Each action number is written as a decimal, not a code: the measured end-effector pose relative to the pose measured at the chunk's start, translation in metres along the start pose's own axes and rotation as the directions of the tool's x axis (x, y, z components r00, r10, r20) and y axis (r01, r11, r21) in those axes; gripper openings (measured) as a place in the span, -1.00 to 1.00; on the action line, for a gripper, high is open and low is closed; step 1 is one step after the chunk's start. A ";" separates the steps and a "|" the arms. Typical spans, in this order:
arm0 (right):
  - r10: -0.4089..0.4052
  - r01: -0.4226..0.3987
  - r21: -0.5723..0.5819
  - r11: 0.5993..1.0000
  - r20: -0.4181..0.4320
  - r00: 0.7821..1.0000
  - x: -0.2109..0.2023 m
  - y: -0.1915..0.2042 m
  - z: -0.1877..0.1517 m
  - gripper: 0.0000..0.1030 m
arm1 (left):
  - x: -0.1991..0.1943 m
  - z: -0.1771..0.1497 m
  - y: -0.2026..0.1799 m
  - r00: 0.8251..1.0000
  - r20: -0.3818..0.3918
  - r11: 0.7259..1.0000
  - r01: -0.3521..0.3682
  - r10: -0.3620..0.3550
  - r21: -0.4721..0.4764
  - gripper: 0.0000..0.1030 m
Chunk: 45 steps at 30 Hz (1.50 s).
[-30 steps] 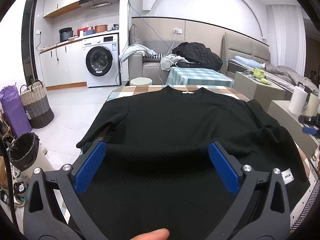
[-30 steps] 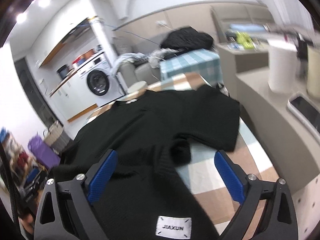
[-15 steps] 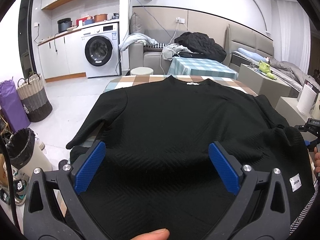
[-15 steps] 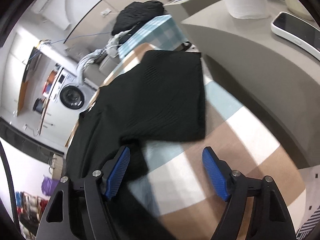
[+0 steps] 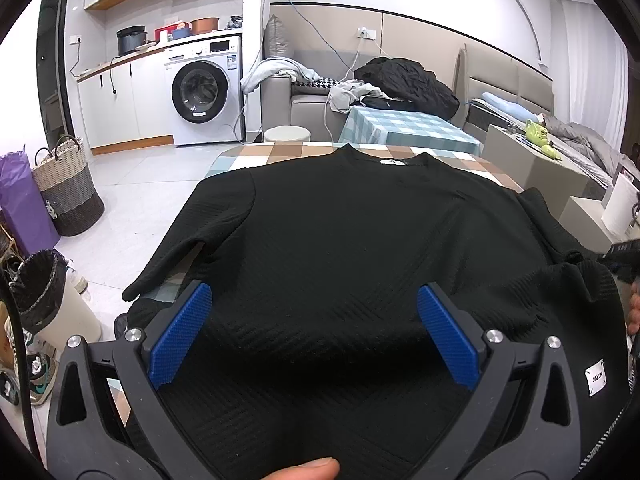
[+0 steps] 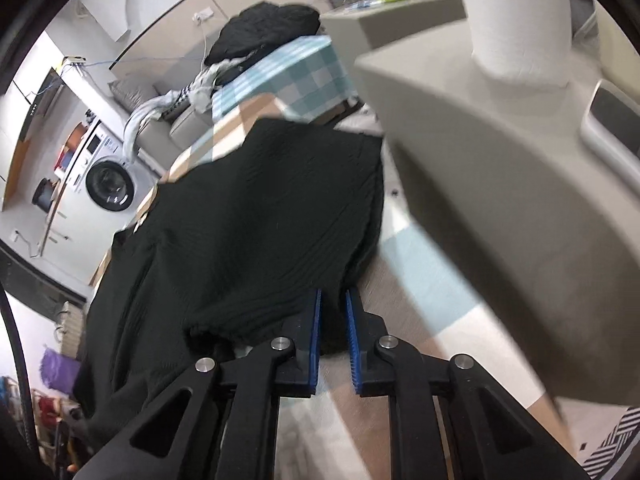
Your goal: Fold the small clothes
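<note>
At the bottom of the right wrist view, the right gripper [image 6: 333, 336] has just been closing, and its blue ribbed pads now stand almost together on the cuff edge of the black textured knit top's short sleeve [image 6: 280, 216]. Blur makes it hard to say how much cloth is between them, though a dark fold sits in the gap. The black textured knit top [image 5: 352, 248] lies spread flat on the checked brown, white and blue tablecloth [image 5: 288, 150], neckline towards the far centre. Low in the left wrist view, the left gripper [image 5: 316, 336] hangs over the hem with its jaws wide apart, holding nothing. To fold well, I would lift the sleeve only slightly and carry it inward across the body, keeping the shoulder line straight. The beige counter [image 6: 500, 184] at right stands close; keep clear of it.
</note>
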State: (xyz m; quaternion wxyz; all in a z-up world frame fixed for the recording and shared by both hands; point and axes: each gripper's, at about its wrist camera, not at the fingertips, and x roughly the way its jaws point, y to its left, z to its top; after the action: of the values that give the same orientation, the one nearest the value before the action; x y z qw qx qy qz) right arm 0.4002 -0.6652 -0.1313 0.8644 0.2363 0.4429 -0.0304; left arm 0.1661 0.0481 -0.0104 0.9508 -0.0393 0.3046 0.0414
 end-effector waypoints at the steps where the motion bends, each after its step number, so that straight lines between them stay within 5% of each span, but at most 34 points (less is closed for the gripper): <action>1: 0.001 -0.001 0.000 1.000 0.022 1.000 -0.005 0.001 0.006 -0.79 | 0.000 0.000 0.000 1.000 -0.001 1.000 0.001 -0.001 0.000 0.99; 10: 0.177 -0.156 -0.156 0.975 0.132 0.975 -0.039 0.080 0.049 -0.83 | 0.004 0.001 0.001 1.000 0.013 1.000 0.018 -0.017 -0.024 0.99; 15: 0.314 -0.288 -0.327 0.900 0.028 0.949 -0.031 0.161 0.030 -0.84 | -0.004 -0.004 0.005 0.999 0.021 0.999 0.027 -0.026 -0.044 0.99; 19: 0.394 -0.422 -0.450 0.787 -0.159 0.905 -0.012 0.223 0.000 -0.86 | -0.006 -0.005 0.007 0.999 0.022 0.999 0.027 -0.026 -0.042 0.99; 23: 0.338 -0.408 -0.530 0.743 -0.230 0.913 -0.008 0.235 -0.021 -0.52 | -0.012 -0.008 0.010 0.999 0.023 0.999 0.023 -0.022 -0.043 0.99; 27: 0.236 -0.276 -0.506 0.817 -0.144 0.961 -0.017 0.189 -0.008 -0.12 | -0.014 -0.010 0.012 0.999 0.023 0.999 0.026 -0.025 -0.048 0.99; 32: 0.041 -0.089 -0.416 0.905 -0.125 0.991 0.010 0.144 0.011 -0.10 | -0.015 -0.010 0.008 0.999 0.018 0.999 0.033 -0.033 -0.039 0.99; 38: 0.037 -0.126 -0.554 0.823 -0.168 0.985 0.027 0.188 -0.017 -0.08 | -0.017 -0.010 0.002 1.000 0.010 0.999 0.030 -0.030 -0.033 0.99; 41: 0.033 -0.148 -0.611 0.777 -0.196 0.980 0.046 0.218 -0.031 0.13 | -0.017 -0.010 0.002 1.000 0.000 0.999 0.026 -0.026 -0.039 0.99; 45: -0.061 -0.079 -0.645 0.760 -0.192 0.979 0.084 0.234 -0.042 0.15 | -0.016 -0.011 0.005 1.000 -0.007 0.999 0.018 -0.018 -0.047 0.99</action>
State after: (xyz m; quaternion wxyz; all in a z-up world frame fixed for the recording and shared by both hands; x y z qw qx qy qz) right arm 0.4807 -0.4259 -0.1283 0.8433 -0.0738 0.5099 0.1533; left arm 0.1462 0.0508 -0.0104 0.9488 -0.0645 0.3068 0.0399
